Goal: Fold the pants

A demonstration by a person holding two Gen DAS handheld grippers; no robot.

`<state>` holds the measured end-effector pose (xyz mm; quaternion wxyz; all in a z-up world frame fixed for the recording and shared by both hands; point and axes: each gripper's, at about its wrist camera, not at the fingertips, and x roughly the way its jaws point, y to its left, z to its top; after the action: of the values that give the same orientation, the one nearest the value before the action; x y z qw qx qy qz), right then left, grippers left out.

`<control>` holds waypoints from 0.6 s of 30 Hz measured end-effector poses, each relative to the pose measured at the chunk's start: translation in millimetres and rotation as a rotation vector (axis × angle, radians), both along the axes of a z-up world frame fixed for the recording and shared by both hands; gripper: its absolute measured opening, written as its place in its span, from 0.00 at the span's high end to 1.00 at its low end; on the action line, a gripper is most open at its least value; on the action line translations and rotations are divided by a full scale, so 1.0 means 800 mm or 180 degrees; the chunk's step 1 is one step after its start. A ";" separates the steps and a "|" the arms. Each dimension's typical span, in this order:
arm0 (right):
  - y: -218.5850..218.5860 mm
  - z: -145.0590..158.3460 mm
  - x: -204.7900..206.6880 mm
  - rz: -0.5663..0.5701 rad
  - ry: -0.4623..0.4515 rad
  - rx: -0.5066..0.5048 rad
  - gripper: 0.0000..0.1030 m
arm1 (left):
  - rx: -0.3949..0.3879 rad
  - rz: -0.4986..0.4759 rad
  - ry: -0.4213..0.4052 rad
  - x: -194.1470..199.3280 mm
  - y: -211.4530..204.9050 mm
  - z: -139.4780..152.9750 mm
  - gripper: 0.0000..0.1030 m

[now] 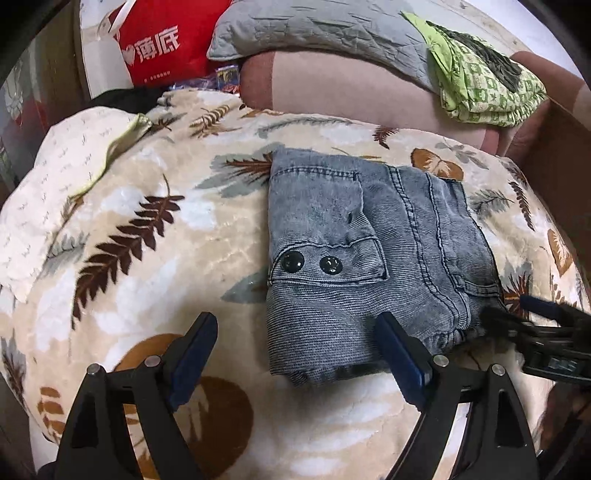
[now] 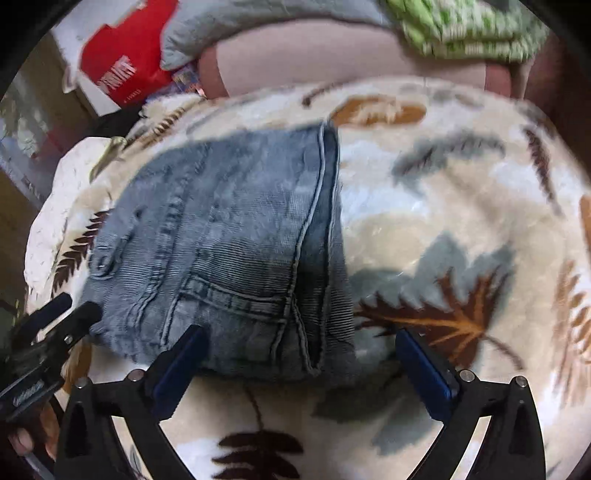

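Note:
The grey-blue denim pants lie folded into a compact rectangle on the leaf-print blanket, pocket flap with two black snaps on top. My left gripper is open and empty at the bundle's near edge, its right finger beside the hem. The right gripper shows at the right edge of this view. In the right wrist view the pants fill the left centre; my right gripper is open, its fingers straddling the bundle's near right corner. The left gripper shows at far left.
A pink cushion with a grey quilted pad and a green patterned cloth lies behind the blanket. A red bag stands at back left. A white cloth lies on the blanket's left side.

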<state>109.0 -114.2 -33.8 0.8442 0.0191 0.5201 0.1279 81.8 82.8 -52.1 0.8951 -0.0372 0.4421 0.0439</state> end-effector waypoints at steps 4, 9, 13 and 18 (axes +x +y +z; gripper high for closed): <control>-0.024 0.036 -0.037 0.0005 -0.0312 0.0112 0.00 | -0.0029 0.0006 -0.0114 -0.016 -0.002 0.017 0.15; -0.057 0.055 -0.086 -0.0114 -0.0615 0.0180 0.00 | -0.0053 -0.0031 -0.0204 -0.044 -0.017 0.027 0.15; -0.061 0.056 -0.114 -0.0109 -0.0826 0.0130 0.00 | -0.0095 -0.0041 -0.0240 -0.072 -0.032 0.020 0.15; -0.045 0.045 -0.117 0.0114 -0.0851 0.0000 0.00 | -0.0070 -0.0079 -0.0101 -0.086 -0.040 -0.001 0.15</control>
<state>15.4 -149.9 2.4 0.9036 -0.0074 0.4032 0.1444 12.8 50.7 -53.2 0.9020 -0.0422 0.4287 0.0273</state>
